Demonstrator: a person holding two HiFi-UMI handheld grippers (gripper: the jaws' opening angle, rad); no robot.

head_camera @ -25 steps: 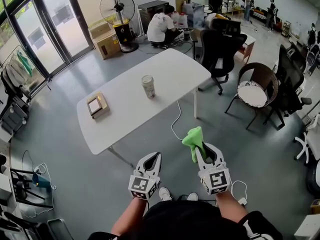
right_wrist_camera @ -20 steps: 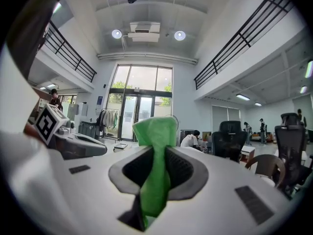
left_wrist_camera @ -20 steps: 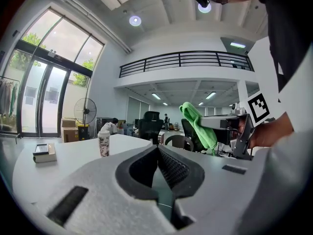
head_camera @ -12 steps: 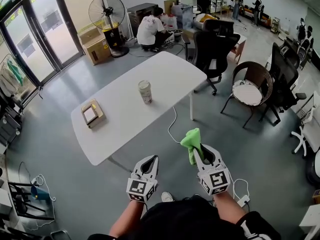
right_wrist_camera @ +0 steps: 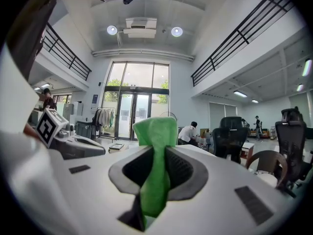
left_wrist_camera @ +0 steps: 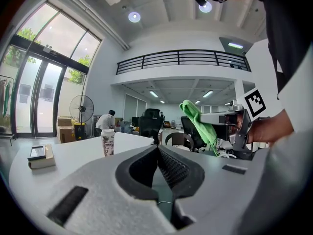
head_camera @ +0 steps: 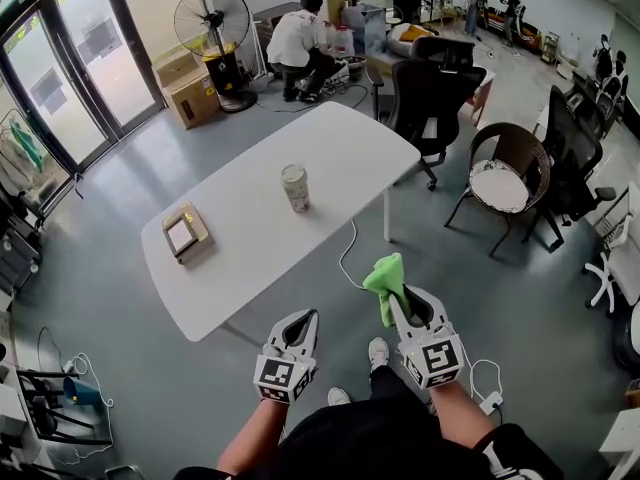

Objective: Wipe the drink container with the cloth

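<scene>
On the white table (head_camera: 340, 143), well ahead of the person, a small box (head_camera: 186, 234) is seen at the left and the drink container (head_camera: 295, 187) is stood upright near the middle. The left gripper (head_camera: 305, 318) is held closed on nothing; the green cloth (head_camera: 385, 276) is pinched in the closed right gripper (head_camera: 402, 303). The table should be approached first, then the container steadied by the opened left gripper while the cloth is drawn around it.

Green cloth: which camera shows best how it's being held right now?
The right gripper view: the green cloth fills the centre, pinched between the jaws of the right gripper. The head view shows it from above, sticking up past the jaw tips. The left gripper view shows it sideways and farther off, draped over that gripper.
</scene>
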